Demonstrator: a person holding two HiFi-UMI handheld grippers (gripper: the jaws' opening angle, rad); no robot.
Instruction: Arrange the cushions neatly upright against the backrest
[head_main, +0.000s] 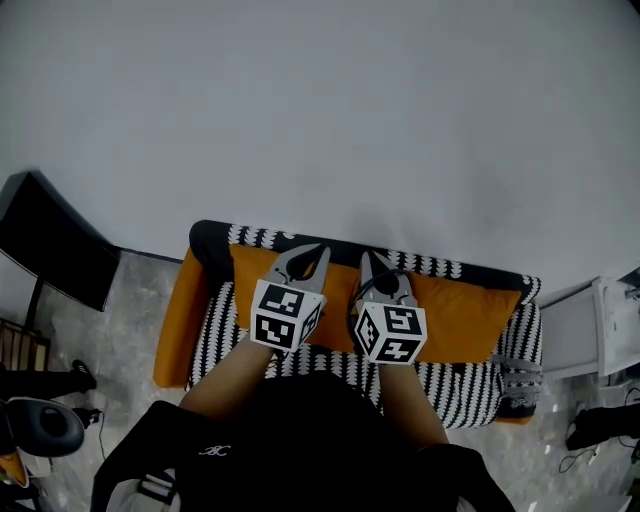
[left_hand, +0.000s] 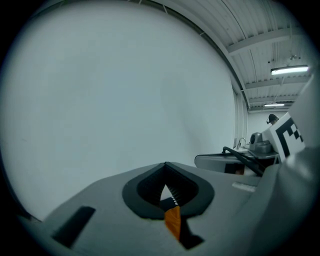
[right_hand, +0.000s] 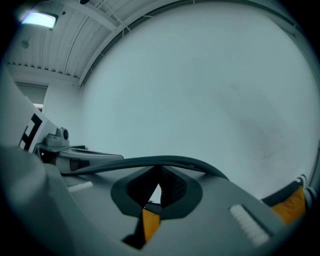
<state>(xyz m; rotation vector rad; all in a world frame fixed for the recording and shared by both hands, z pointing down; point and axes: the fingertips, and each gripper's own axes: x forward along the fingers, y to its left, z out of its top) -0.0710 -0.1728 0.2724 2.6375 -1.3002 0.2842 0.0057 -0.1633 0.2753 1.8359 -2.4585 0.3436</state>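
Observation:
A long orange cushion (head_main: 460, 310) leans against the backrest of the black-and-white patterned sofa (head_main: 470, 395). Another orange cushion (head_main: 180, 320) stands at the sofa's left end. My left gripper (head_main: 318, 250) and right gripper (head_main: 366, 258) hover side by side over the long cushion's left half, tips near its top edge. Both are shut, with nothing visible between the tips. In the left gripper view the gripper (left_hand: 166, 170) faces the white wall, and a sliver of orange cushion (left_hand: 173, 220) shows below the jaws. The right gripper (right_hand: 160, 170) shows the same, with a sliver of orange cushion (right_hand: 150, 222) beneath.
A grey patterned cushion (head_main: 520, 375) lies at the sofa's right end. A black panel (head_main: 50, 245) stands left of the sofa and a white cabinet (head_main: 590, 330) to its right. The white wall (head_main: 320, 110) runs behind the backrest. A dark chair (head_main: 45, 425) sits at bottom left.

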